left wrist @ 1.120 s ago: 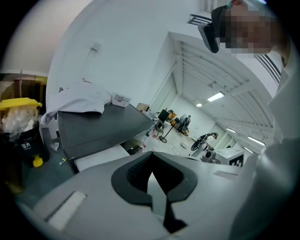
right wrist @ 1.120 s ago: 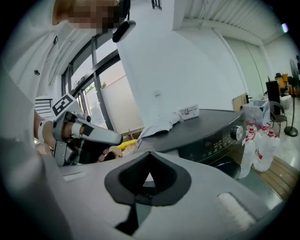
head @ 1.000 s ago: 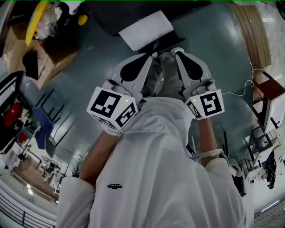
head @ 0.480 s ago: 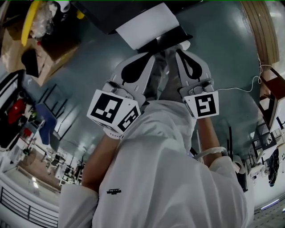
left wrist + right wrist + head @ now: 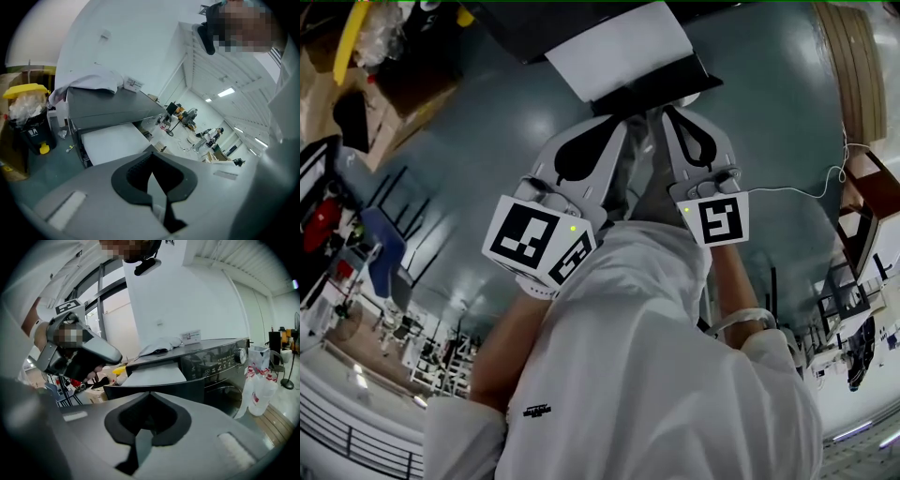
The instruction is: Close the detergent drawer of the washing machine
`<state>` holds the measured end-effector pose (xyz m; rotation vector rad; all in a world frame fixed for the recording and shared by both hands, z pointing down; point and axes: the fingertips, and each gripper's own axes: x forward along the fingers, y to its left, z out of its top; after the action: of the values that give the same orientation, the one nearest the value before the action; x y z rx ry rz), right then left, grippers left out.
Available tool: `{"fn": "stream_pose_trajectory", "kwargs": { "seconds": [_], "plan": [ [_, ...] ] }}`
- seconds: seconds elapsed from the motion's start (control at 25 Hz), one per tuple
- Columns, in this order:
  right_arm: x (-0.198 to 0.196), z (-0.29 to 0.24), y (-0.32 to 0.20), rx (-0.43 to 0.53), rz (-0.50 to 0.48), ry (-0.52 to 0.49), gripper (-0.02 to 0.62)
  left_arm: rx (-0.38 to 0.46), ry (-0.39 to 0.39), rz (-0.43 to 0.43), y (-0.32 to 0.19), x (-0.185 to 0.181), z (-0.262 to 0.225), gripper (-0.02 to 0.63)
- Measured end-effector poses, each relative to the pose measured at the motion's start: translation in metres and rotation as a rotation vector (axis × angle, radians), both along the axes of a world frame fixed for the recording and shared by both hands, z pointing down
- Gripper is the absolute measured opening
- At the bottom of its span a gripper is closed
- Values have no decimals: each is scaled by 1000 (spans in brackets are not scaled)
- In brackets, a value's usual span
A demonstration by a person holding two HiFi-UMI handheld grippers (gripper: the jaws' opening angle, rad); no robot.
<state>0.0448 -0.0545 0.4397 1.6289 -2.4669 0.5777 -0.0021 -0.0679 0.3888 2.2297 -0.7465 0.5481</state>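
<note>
The dark washing machine (image 5: 220, 362) stands ahead, its detergent drawer (image 5: 154, 376) pulled out, white on top with a dark front panel. In the head view the drawer (image 5: 623, 52) juts from the machine at the top. My left gripper (image 5: 623, 120) and right gripper (image 5: 670, 108) are side by side just short of the drawer's front, both shut and empty. In the left gripper view the drawer (image 5: 112, 143) lies beyond the shut left gripper (image 5: 151, 157). The right gripper (image 5: 150, 394) points at the drawer front, apart from it.
A white cloth (image 5: 91, 82) and a small card lie on the machine's top. A black bin with a yellow lid (image 5: 26, 117) stands to the machine's left, by cardboard boxes. Plastic bags (image 5: 258, 380) hang at the machine's right. A cable (image 5: 811, 183) runs over the floor.
Both grippers have drawn closer to the drawer's front, which now sits larger and nearer their tips in the head view. Their jaws stay shut.
</note>
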Motion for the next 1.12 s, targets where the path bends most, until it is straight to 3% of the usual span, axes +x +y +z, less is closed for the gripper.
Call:
{"fn": "stream_pose_trajectory", "kwargs": {
  "seconds": [0.64,1.12],
  "plan": [
    [-8,9,-6,-12,38,2,2,-20,6,-52,14,-12,13,17],
    [-16,8,-37,5,-9,-4,2,-28,10,-89,-3,-9,14,17]
  ]
}}
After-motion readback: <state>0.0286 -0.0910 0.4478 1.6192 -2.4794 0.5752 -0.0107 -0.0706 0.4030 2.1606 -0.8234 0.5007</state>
